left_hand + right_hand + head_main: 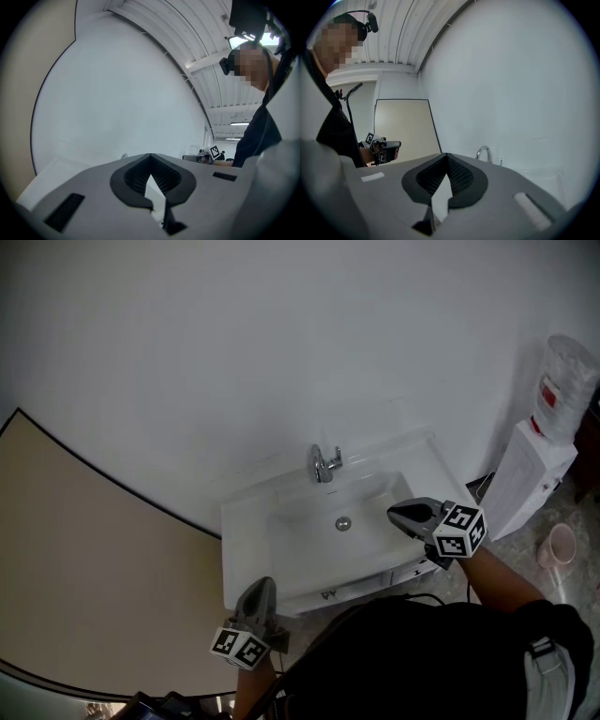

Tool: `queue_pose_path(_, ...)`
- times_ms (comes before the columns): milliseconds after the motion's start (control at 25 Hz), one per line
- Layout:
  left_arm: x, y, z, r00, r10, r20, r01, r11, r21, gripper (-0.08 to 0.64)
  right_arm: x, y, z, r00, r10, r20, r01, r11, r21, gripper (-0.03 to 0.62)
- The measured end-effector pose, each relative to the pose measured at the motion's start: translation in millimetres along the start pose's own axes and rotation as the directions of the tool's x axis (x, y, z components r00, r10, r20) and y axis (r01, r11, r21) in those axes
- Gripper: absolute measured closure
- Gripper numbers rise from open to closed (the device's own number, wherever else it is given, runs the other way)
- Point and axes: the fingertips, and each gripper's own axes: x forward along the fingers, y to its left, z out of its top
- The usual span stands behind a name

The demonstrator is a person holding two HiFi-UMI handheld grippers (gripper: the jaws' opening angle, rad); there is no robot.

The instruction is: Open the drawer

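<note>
Both claws are pinched shut with nothing in them: the left claw [262, 583] is low by the front left corner of the vanity [246, 563], and the right claw [394, 514] is over the right rim of the sink [309, 521]. The drawer [358, 588] sits closed under the sink, between the two claws.

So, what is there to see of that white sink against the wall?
The sink is a white, glossy rectangular basin on a white cabinet against the wall. A chrome tap stands at its back rim; a round metal drain sits mid-bowl. The bowl is empty. Below, the drawer front looks shut. The right gripper hangs over its right side; contact cannot be judged.
</note>
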Motion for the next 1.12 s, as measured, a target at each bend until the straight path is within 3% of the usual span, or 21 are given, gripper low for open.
queue_pose_path(240, 32.4, 16.3, -8.2, 0.999, -0.016, -0.034, 0.016, 1.0, -0.015, 0.568, 11.8, -33.7, -11.5, 1.0, -0.029, -0.009, 0.03, 0.999, 0.04, 0.594)
queue_pose_path(600, 75.4, 109.2, 11.5, 0.991, -0.118, -0.057, 0.116, 0.993, -0.038, 0.568, 92.8, -54.6, 5.1, 0.993, -0.115, 0.004, 0.114, 0.992, 0.054, 0.594)
queue_pose_path(880, 117.3, 192.8, 42.1, 0.971, -0.225, -0.076, 0.221, 0.974, -0.054, 0.568, 166.6, -64.4, 19.7, 0.979, -0.202, -0.019, 0.203, 0.977, 0.063, 0.594)
queue_pose_path(1120, 131.3, 231.3, 47.1, 0.959, -0.271, -0.084, 0.265, 0.961, -0.076, 0.568, 192.2, -69.7, 22.9, 0.964, -0.261, -0.042, 0.263, 0.963, 0.062, 0.594)
